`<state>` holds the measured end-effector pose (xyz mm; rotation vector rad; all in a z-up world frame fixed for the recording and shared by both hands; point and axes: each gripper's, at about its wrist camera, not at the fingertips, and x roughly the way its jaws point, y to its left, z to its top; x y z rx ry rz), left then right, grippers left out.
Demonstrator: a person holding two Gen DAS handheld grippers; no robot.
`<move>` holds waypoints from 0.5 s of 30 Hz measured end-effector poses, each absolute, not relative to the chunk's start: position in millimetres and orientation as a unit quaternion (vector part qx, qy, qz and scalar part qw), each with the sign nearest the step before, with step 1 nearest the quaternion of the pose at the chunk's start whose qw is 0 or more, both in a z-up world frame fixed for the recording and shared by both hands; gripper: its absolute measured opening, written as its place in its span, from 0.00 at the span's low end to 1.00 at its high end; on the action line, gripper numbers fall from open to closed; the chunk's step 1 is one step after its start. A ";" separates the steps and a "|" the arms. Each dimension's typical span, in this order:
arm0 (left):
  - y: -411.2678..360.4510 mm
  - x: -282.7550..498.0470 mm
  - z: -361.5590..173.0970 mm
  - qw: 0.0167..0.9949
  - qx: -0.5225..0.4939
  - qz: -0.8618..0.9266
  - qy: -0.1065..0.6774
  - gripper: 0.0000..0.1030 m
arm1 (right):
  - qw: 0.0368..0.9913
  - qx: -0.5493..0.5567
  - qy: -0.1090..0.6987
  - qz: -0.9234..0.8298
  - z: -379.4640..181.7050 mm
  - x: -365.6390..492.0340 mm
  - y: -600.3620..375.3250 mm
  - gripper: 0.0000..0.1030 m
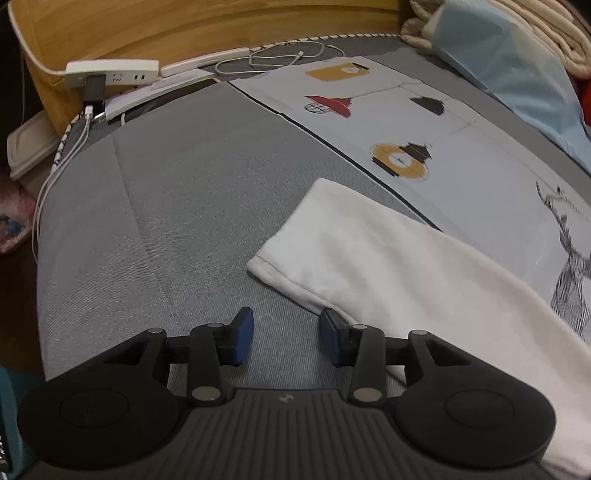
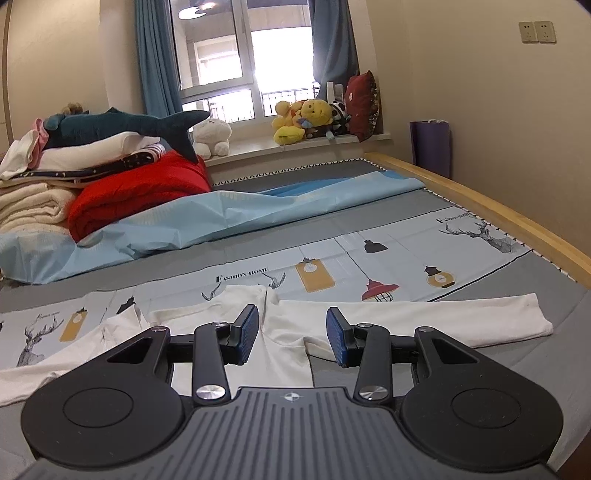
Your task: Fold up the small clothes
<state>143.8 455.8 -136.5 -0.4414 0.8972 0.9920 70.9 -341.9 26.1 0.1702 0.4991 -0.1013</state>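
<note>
Left gripper [image 1: 287,341] jaws apart, nothing between them; its right pad [image 1: 330,341] sits at the hem of a white sleeve [image 1: 332,254], can't tell if it touches. That sleeve lies flat on the grey bed [image 1: 184,206], cuff end pointing toward the headboard [image 1: 147,26] side, partly over the printed sheet [image 1: 424,122] with its lamp and deer drawings. Power strip [image 1: 110,72] with a black plug in it, white cables [image 1: 280,57] and a flat white device sit at the bed's far edge by the headboard. Right gripper [image 2: 291,339] also apart and empty, hovering over the white shirt [image 2: 284,332], which is spread flat near the bed's near edge, collar toward the far side, one sleeve [image 2: 461,319] stretched out to the right toward the wooden side rail [image 2: 480,206], the other running to the left over the printed sheet. Beyond the shirt, a crumpled light-blue sheet [image 2: 221,218] crosses the bed. Far-left corner holds a pile: red blanket [image 2: 140,195], cream blanket [image 2: 29,210], folded clothes, blue shark plush [image 2: 125,127] on top. Windowsill [image 2: 295,146] past the bed's far edge carries a white plush [image 2: 212,138], yellow plush toys [image 2: 303,120] and a dark red cushion [image 2: 362,103]. Purple bag [image 2: 430,146] stands against the wall beyond the side rail.
</note>
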 end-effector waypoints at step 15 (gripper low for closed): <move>393.4 165.9 -81.1 0.852 -0.126 0.372 0.346 0.00 | 0.951 0.076 0.294 -0.050 -4.9 112.9 -318.7 0.41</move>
